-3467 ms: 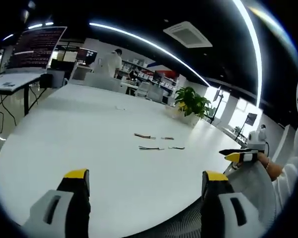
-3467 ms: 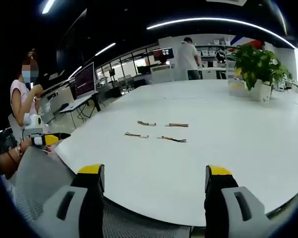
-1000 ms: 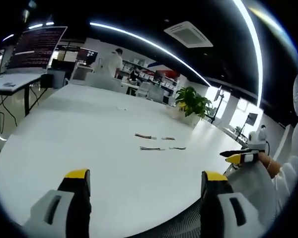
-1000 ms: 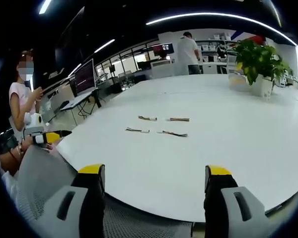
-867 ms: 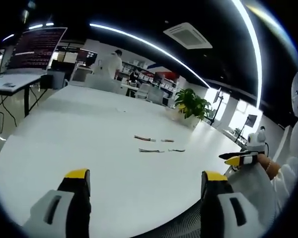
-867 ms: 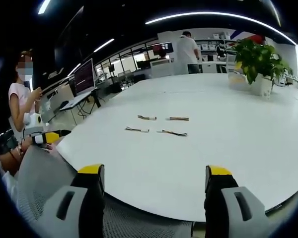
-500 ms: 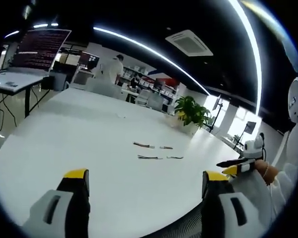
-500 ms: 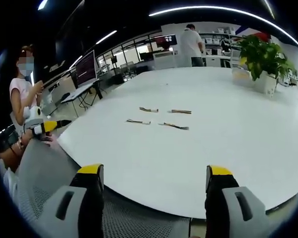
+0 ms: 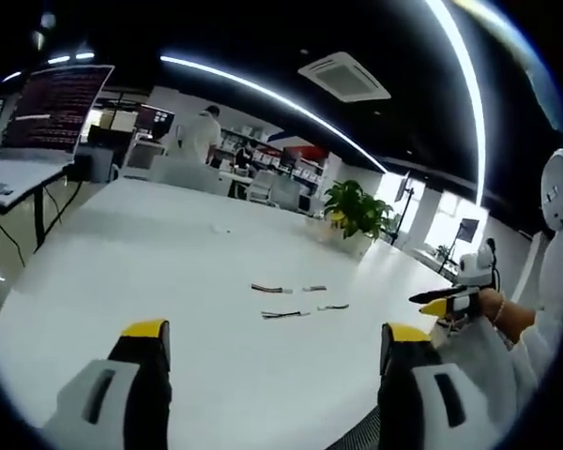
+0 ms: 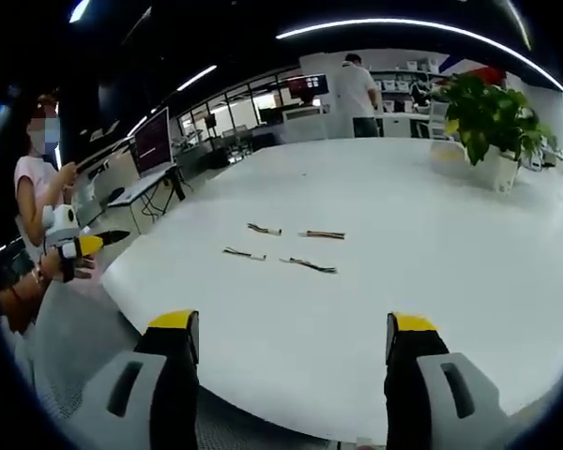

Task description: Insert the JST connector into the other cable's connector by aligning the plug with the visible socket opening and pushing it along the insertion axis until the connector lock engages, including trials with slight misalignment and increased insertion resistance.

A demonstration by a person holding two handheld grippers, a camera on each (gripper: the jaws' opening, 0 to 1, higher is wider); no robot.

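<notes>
Thin multicoloured cable pieces, four of them, lie in a loose cluster on the white table (image 10: 450,281), toward its middle and well back from the near edge: cable A (image 10: 264,230), cable B (image 10: 323,235), cable C (image 10: 243,254) and cable D (image 10: 309,266); in the left gripper view the same cluster reads as two nearer pieces (image 9: 284,314) (image 9: 332,307) and two farther ones (image 9: 266,289) (image 9: 312,289). Which ends carry the plug and the socket is too small to tell. Against the pictures of half a second ago, the cluster sits slightly lower and nearer in both views, with more table beyond the near edge, so the cameras have moved forward; the cables themselves have not shifted. Left gripper (image 9: 272,342) and right gripper (image 10: 291,333) both hold their jaws wide apart, empty, short of the cables. Judgement: approach phase only, no pickup yet, mating not begun. A potted plant (image 10: 489,117) stands near the far right edge of the table. Another person (image 10: 45,187) stands off the left edge.
</notes>
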